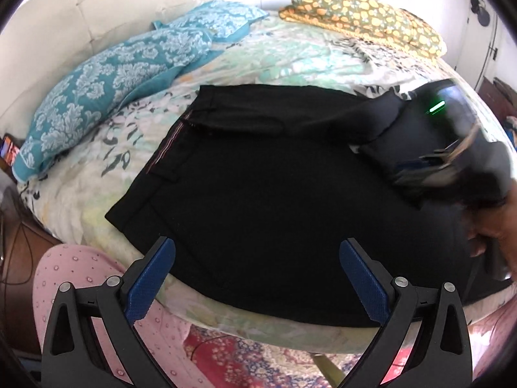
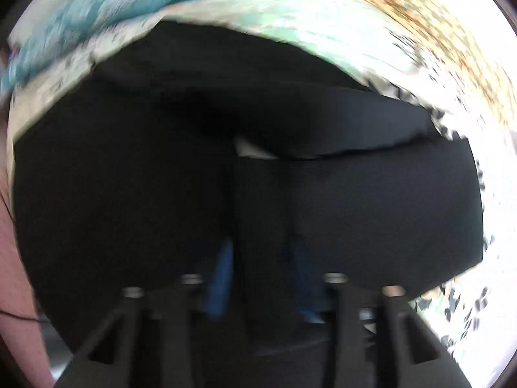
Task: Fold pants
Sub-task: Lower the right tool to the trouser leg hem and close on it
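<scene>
Black pants (image 1: 258, 177) lie flat on a floral bedsheet (image 1: 284, 55), with the waistband and its striped lining at the left. My left gripper (image 1: 257, 258) is open and empty, hovering over the near edge of the pants. My right gripper (image 1: 429, 161) shows blurred at the right in the left wrist view, holding a lifted fold of the leg fabric above the pants. In the right wrist view the right gripper (image 2: 261, 258) has its blue fingers (image 2: 223, 274) closed on a strip of black pants fabric (image 2: 261, 213). That view is blurred by motion.
Teal patterned pillows (image 1: 106, 80) lie at the back left of the bed. A folded yellow-and-green patterned blanket (image 1: 365, 16) lies at the back right. Pink dotted cloth (image 1: 84, 278) and a red patterned rug (image 1: 245, 359) show below the bed's near edge.
</scene>
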`<state>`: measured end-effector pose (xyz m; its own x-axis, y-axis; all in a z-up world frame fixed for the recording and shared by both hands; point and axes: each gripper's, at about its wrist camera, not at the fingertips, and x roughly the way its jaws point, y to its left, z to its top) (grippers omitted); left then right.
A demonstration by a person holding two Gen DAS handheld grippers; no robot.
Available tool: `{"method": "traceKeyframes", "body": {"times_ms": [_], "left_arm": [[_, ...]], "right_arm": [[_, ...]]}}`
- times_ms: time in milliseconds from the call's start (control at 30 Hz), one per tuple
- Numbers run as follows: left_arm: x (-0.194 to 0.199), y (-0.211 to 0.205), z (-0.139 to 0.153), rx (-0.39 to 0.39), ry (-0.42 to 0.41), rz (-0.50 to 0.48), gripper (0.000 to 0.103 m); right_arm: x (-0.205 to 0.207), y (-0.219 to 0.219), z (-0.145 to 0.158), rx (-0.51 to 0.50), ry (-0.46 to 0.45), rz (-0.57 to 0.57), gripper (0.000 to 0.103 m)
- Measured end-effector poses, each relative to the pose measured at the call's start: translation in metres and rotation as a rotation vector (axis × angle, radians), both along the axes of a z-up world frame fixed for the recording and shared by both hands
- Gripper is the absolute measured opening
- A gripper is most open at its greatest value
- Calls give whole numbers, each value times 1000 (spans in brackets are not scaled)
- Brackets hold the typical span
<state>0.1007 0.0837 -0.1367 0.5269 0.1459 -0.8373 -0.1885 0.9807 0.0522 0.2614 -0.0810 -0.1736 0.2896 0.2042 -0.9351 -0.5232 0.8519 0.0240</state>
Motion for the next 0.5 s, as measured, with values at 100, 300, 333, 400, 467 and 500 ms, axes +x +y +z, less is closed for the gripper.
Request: {"method": "traceKeyframes", "body": {"times_ms": [100, 300, 333, 400, 467, 500], "left_arm": [[2, 0, -2, -3, 12, 11, 102], [8, -8, -10, 21, 43, 3, 102], [9, -11, -11, 29, 48, -2, 102], [11, -17, -14, 52, 61, -15, 102], [12, -23, -17, 75, 72, -22, 102], [13, -25, -18, 85, 76, -22, 102]], "right_arm": [[3, -68, 57, 152, -49, -123, 8], [11, -266, 136, 212, -173, -463, 5], [13, -295, 134, 191, -167, -514, 5], [20, -328, 121, 156, -113, -564, 9], [14, -329, 105, 85, -91, -583, 17], [9, -316, 94, 81, -78, -552, 39]]}}
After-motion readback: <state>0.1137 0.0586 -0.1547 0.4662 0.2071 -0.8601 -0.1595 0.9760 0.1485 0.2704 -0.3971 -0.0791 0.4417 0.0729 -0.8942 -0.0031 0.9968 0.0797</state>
